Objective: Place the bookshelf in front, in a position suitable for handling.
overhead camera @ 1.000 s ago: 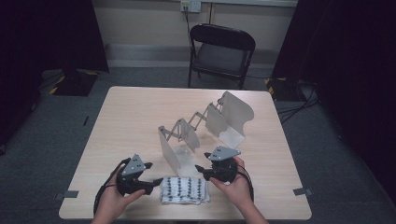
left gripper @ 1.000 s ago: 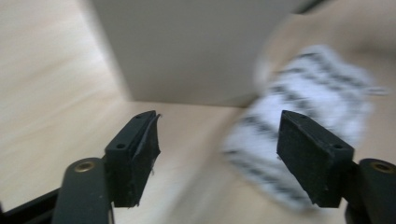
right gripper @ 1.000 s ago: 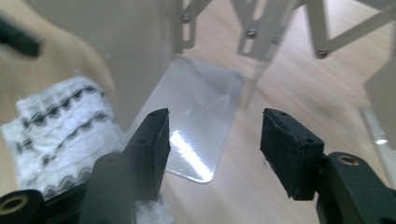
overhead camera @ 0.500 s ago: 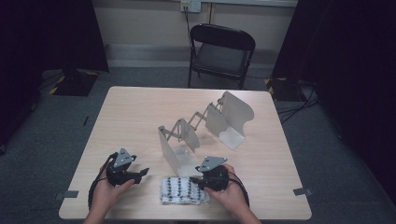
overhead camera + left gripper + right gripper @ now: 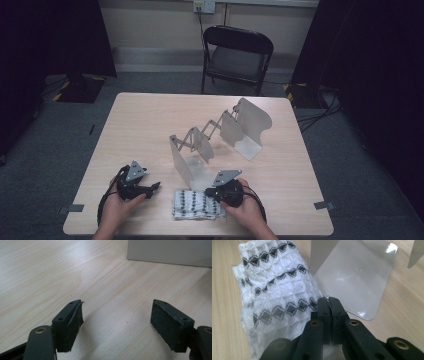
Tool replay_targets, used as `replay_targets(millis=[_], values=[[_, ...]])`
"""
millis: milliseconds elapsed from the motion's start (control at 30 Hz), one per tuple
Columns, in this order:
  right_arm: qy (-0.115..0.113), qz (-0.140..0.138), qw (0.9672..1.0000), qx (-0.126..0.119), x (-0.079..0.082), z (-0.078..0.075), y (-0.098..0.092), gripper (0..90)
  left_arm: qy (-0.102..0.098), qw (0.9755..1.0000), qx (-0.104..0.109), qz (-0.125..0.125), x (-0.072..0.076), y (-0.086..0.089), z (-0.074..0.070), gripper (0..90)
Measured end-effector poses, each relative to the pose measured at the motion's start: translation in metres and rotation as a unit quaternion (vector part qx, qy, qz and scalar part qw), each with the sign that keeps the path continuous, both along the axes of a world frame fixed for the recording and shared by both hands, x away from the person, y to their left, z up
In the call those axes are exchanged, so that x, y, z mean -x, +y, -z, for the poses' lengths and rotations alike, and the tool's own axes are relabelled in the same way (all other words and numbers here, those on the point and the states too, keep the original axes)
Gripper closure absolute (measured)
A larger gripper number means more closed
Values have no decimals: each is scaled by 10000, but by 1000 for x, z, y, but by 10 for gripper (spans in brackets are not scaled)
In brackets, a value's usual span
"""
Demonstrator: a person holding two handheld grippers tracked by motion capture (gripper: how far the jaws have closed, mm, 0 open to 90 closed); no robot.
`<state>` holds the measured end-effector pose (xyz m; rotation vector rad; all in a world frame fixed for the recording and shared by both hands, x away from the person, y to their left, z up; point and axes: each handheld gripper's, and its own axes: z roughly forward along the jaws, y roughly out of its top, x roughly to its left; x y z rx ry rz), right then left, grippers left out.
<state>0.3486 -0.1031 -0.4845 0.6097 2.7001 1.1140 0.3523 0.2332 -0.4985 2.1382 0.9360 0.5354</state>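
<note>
Curtained recording studio: black drapes (image 5: 50, 35), lone folding chair (image 5: 237, 55), bare table (image 5: 145, 120).

1. The light wooden table (image 5: 150, 120) has open surface along its left edge and far left corner; a gripper can pass there freely.
2. The grey metal folding rack with upright plates (image 5: 220, 135) stands across the middle toward the far right corner and blocks the way.
3. The white folded cloth with black diamond pattern (image 5: 192, 204) lies near the near edge, just before the rack's nearest plate.

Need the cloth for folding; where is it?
In the high view, the patterned cloth lies at the table's near edge, between both grippers.
</note>
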Motion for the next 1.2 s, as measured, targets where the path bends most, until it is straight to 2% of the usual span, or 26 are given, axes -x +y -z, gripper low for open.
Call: replay_targets(millis=[67,133,267,367,500,633,733,800,900,933,1033,1100,1200], values=[[123,95,9999,-51,0,-1,-3,895,-14,10000,-5,0,0,-1,0,251],[137,199,9997,-73,-1,-2,-10,896,-14,10000,-9,-17,0,-1,0,242],[63,525,9986,-93,-5,-6,-29,897,-17,10000,-9,-32,0,-1,1,224],[18,832,9965,-126,-9,-11,-43,896,-33,10000,-4,-51,1,-1,1,222],[-46,1350,9906,-194,-15,-16,-63,896,-37,10000,-21,-74,2,0,1,222],[-47,1672,9857,-218,-24,-16,-76,896,-39,10000,-10,-75,3,0,1,222],[-19,1935,9807,-273,-30,-14,-85,893,-54,10000,-25,-70,4,-1,1,222],[23,1851,9817,-440,-31,-12,-91,835,-55,10000,-29,-63,4,-1,1,223],[122,1745,9821,-696,-30,-11,-95,634,-9,9999,24,-98,4,0,1,222],[21,1658,9830,-783,-28,-13,-95,567,-3,9999,24,-100,4,0,1,222],[-194,1358,9870,-833,-23,-20,-92,474,-5,9999,12,-107,4,0,1,222],[-159,1129,9900,-831,-21,-22,-88,411,4,9999,-4,-106,4,0,1,222],[-200,806,9939,-725,-17,-17,-77,368,27,9999,16,-124,5,0,1,221]])
